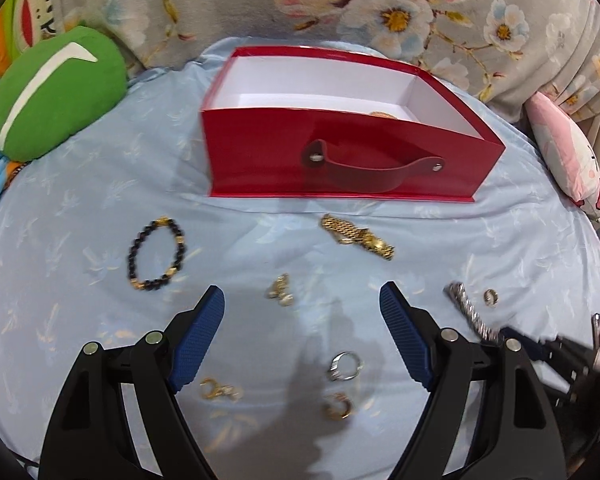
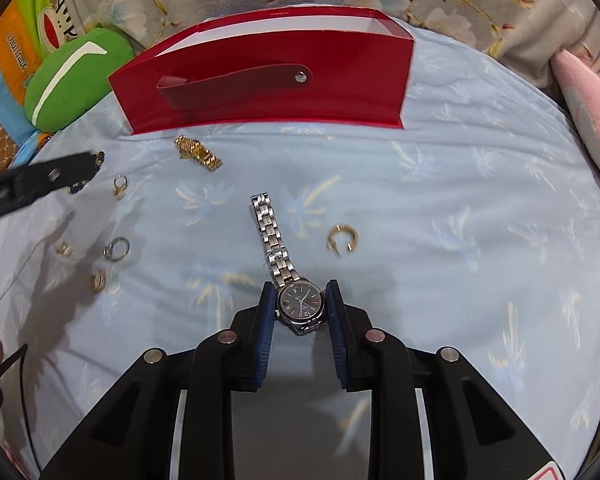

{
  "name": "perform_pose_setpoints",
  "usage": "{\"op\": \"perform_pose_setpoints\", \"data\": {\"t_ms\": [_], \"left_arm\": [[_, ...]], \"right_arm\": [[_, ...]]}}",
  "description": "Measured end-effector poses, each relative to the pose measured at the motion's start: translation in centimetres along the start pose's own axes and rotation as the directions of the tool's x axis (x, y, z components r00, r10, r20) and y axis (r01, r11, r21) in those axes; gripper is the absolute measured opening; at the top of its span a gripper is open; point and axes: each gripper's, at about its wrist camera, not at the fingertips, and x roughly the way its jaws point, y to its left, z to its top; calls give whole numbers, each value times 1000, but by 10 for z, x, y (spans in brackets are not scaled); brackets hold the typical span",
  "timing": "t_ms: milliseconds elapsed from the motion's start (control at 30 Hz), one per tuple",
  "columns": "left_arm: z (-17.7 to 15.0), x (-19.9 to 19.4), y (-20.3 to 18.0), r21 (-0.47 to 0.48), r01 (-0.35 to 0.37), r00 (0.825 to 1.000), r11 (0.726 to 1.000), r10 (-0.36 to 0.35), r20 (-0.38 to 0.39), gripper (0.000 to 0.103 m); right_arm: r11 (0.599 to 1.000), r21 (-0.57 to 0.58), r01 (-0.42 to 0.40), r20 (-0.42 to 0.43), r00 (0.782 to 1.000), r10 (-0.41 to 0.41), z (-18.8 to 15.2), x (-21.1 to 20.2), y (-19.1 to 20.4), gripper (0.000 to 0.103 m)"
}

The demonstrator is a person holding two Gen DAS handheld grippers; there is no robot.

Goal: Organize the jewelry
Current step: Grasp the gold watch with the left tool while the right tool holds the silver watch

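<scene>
Two watches, one beaded bracelet, one box

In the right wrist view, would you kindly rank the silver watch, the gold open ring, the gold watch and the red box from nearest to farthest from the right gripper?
1. Silver watch: its face is clamped between the right gripper pads.
2. Gold open ring: just ahead, slightly right.
3. Gold watch: farther, ahead-left, near the box.
4. Red box: at the back.
</scene>
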Motion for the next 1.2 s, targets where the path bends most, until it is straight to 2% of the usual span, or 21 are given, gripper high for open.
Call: {"op": "perform_pose_setpoints", "data": {"t_ms": [133,400,500,567,667,767,800,833,967,1033,1200], "left_arm": [[12,21,-21,-12,23,999,1000,-24,-38,78],[32,73,-44,-87,-16,994,996,6,-108,76],[32,86,-45,-97,-49,991,994,36,-131,66],[31,86,-49,-53,-94,989,994,87,-123,61],[25,82,-46,-33,-93,989,995,89,-115,53],[20,74,-35,-43,-65,991,997,60,-116,30],[19,71,-30,-53,-48,992,997,42,-119,18],[17,69,-26,-62,-24,992,998,16,-123,11],[11,62,-19,-68,2,993,998,-11,-122,8],[9,58,-16,-72,6,993,997,-14,-119,0],[7,58,-12,-91,46,991,995,-57,-125,1]], "right_arm": [[1000,28,-1,9,1000,1,-15,-10,-6,24],[999,34,-5,31,999,4,-22,-13,-7,24],[1000,23,2,42,999,-3,-24,-13,-7,24],[1000,24,1,47,999,-2,-24,-13,-8,24],[1000,28,-4,53,999,3,-24,-13,-9,25],[1000,25,1,60,998,-3,-26,-14,-8,25],[1000,24,4,63,998,-5,-27,-14,-7,25],[1000,24,7,65,998,-8,-27,-14,-7,25],[1000,26,12,67,998,-14,-27,-14,-7,25],[1000,29,8,66,998,-10,-28,-15,-7,25],[999,33,10,65,998,-12,-27,-15,-7,25]]}}
